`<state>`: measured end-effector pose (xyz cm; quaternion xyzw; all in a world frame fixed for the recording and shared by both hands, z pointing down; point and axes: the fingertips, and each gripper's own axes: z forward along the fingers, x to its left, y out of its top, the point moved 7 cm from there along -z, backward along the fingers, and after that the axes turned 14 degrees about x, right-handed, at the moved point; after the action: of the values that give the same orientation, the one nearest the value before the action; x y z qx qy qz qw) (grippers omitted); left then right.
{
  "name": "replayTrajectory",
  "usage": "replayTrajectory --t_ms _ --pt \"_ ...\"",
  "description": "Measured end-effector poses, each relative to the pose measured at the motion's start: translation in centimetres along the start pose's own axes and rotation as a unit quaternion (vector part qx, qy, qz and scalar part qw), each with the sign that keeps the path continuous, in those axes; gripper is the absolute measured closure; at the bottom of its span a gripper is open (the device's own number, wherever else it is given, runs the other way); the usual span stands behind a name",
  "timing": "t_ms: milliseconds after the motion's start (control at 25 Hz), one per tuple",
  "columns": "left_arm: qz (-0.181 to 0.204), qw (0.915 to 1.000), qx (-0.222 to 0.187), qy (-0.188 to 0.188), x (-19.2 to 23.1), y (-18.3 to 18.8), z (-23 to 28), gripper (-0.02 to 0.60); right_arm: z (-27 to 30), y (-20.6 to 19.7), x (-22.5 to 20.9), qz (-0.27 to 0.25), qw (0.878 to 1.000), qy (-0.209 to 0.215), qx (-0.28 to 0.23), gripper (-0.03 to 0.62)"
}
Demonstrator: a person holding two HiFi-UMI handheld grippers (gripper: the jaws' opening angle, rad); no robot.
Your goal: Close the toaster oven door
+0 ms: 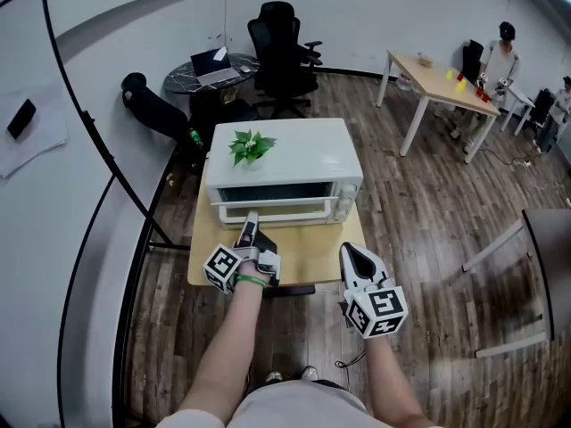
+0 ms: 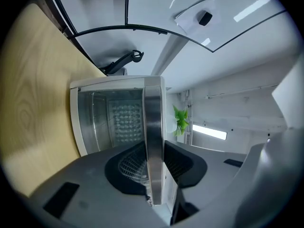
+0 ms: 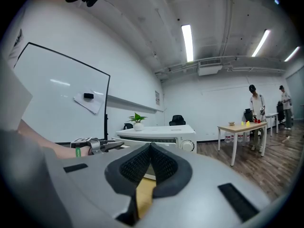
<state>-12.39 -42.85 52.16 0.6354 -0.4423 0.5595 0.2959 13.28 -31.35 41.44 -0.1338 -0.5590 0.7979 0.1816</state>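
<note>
A white toaster oven (image 1: pixel 294 154) stands on a small wooden table (image 1: pixel 312 252), with a potted plant (image 1: pixel 251 145) on its top. My left gripper (image 1: pixel 251 217) reaches to the oven's front. In the left gripper view its pads (image 2: pixel 126 167) are shut on the silver door handle (image 2: pixel 153 122). The glass door (image 2: pixel 114 122) stands nearly upright against the oven, and the rack shows through it. I cannot tell whether the door is fully closed. My right gripper (image 1: pixel 350 251) hovers over the table's front right edge, shut and empty (image 3: pixel 151 148), pointing at the oven (image 3: pixel 161 133).
Behind the oven are a black office chair (image 1: pixel 281 47) and a round table with a laptop (image 1: pixel 214 65). A whiteboard (image 1: pixel 36 123) on a black stand is at the left. At the far right stand a wooden table (image 1: pixel 442 83), people (image 1: pixel 500 56) and a metal frame (image 1: pixel 526 275).
</note>
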Motion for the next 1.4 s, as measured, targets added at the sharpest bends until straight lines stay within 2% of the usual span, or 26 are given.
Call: replayTrajectory --t_ms 360,760,1000,1240,1400 --pt "-0.003 0.9999 -0.014 -0.009 -0.5 1.9 3.3 0.474 1.6 1.4 -1.8 -0.001 1.000 -0.010 -0.008 0.593" --pt "-0.001 0.9998 -0.008 -0.017 -0.6 2.3 3.9 0.474 2.0 1.5 -2.2 0.010 1.000 -0.014 -0.013 0.593" --pt "-0.007 0.9993 -0.013 -0.036 -0.8 1.8 2.9 0.465 2.0 1.2 -1.8 0.012 1.000 -0.009 -0.009 0.593" --pt "-0.011 0.9994 -0.011 -0.031 -0.8 0.8 1.0 0.465 1.5 0.7 -1.2 0.013 1.000 -0.004 -0.004 0.593" --pt "-0.011 0.9994 -0.017 -0.027 -0.7 0.5 -0.4 0.496 1.1 0.4 -0.7 0.010 1.000 -0.001 -0.003 0.593"
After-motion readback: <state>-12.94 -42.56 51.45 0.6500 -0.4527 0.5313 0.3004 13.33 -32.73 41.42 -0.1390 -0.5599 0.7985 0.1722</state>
